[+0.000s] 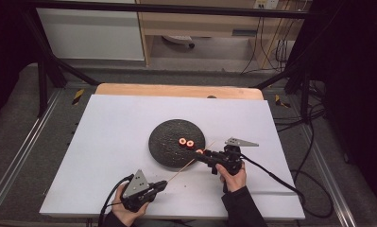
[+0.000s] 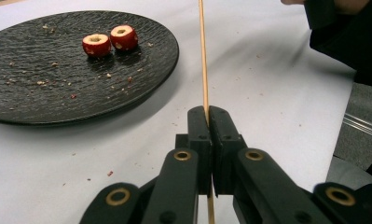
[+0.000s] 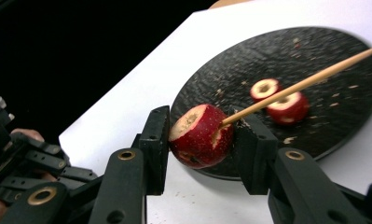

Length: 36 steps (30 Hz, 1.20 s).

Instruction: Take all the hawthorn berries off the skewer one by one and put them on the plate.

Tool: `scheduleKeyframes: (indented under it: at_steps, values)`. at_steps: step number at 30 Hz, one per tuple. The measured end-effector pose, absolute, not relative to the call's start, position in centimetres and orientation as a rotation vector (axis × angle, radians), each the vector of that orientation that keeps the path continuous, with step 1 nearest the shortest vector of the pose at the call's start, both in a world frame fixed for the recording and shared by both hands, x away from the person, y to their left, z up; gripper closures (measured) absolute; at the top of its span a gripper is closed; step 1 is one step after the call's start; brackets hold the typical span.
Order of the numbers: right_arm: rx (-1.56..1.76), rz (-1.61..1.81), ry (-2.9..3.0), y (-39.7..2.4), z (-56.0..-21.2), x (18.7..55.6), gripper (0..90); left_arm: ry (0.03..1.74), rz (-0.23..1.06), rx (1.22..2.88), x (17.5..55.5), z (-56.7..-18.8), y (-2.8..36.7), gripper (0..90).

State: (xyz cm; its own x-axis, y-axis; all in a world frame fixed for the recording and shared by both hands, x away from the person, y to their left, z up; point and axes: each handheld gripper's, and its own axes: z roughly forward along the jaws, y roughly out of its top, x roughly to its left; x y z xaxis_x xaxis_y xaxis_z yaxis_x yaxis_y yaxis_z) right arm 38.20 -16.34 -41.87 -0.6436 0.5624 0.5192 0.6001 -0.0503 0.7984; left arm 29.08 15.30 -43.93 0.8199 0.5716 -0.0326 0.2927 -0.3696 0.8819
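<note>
The left gripper, near the tabletop's front edge, pinches the skewer; the right gripper clamps a red fruit at the plate's front-right rim; bare white tabletop lies leftward.

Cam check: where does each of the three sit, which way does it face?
High view: above the person's side, facing forward and down on the table; forearms, both hands in shot.
Left gripper view: rides the left hand-held gripper, looking along jaws shut on the skewer.
Right gripper view: rides the right hand-held gripper, shut on a red fruit.
Shared: black plate with two fruit pieces.
</note>
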Motion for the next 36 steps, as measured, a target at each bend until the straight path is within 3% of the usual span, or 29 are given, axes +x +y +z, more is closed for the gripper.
scheduleKeyframes:
  at_steps: [25,36]
  values:
    - [-1.543,-1.957,-2.042,-22.9,-40.8,39.8,60.5,0.642,0.32,1.984,29.2,-43.9,15.8,88.0]
    - [-1.52,-1.877,-2.138,-21.1,-41.4,39.9,60.5,0.751,0.332,1.892,30.7,-43.2,18.5,87.9]
